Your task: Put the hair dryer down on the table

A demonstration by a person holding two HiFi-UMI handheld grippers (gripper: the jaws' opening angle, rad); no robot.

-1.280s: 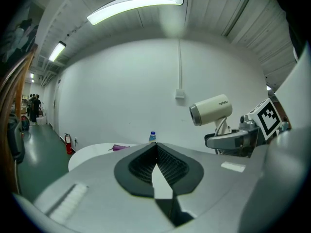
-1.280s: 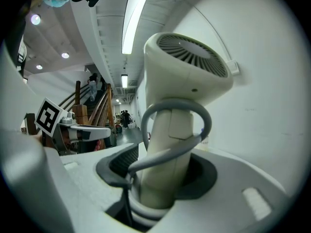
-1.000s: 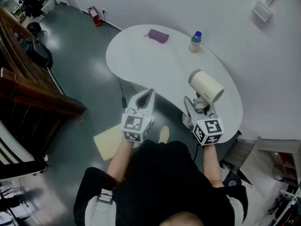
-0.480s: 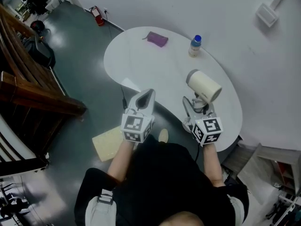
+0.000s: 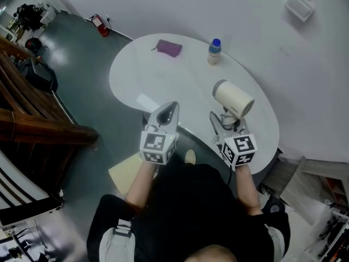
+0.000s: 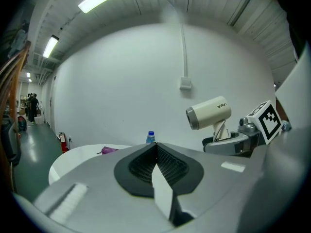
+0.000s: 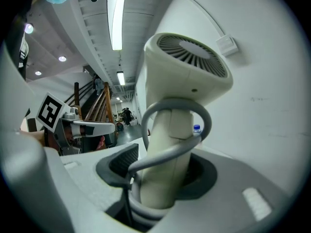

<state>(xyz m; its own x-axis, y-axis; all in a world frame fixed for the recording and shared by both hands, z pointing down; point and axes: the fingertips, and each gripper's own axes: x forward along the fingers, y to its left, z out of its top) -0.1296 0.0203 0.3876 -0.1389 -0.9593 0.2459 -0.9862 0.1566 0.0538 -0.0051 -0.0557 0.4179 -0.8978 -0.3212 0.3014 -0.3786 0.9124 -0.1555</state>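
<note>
On table: pouch at far edge, bottle right of it. Over near-right edge: dryer, in right gripper; left gripper to its left, at near edge.

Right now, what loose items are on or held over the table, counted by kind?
hair dryer: 1
bottle: 1
purple pouch: 1
Total: 3

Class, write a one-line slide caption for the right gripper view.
Right gripper clamped on a cream hair dryer, its grey cord looped in front, white wall behind.
</note>
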